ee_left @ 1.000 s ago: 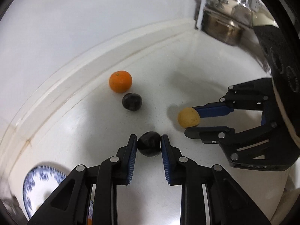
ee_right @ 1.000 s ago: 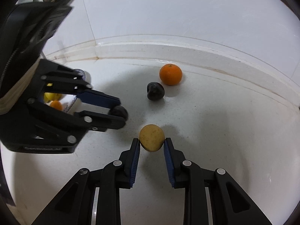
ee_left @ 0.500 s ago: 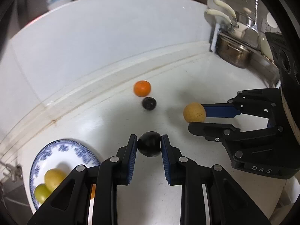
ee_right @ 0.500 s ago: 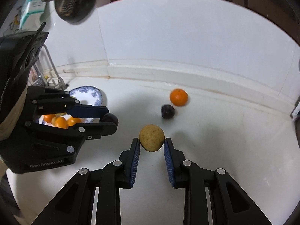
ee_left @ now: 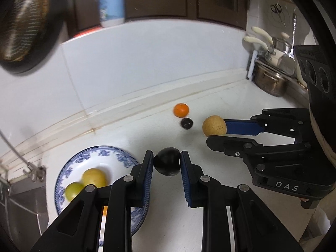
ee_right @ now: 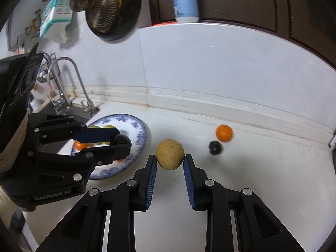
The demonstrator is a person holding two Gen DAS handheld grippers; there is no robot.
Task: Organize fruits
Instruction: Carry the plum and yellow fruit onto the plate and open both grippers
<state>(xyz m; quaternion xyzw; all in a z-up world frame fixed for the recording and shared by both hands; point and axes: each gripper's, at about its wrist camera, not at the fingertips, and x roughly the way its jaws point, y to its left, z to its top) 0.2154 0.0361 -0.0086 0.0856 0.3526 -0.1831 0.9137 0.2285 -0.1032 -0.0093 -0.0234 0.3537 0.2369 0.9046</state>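
Two black grippers, each clamped on one fruit: the left gripper (ee_left: 167,163) grips a round black plum (ee_left: 167,164), the right gripper (ee_right: 170,159) a round tan speckled fruit (ee_right: 170,154) — both round, showing no long axis. On the white counter (ee_right: 262,178) lie one orange tangerine (ee_right: 224,133) and one dark plum (ee_right: 215,147), just beside each other. One blue-patterned white plate (ee_left: 105,154) holds two yellow-green fruits — others are hidden.

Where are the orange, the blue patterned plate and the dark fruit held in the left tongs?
orange (ee_right: 224,133), right wrist view, middle of its peel.
blue patterned plate (ee_left: 109,154), left wrist view, far patterned rim.
dark fruit (ee_left: 167,163), left wrist view, its front, between the left tongs' pads.
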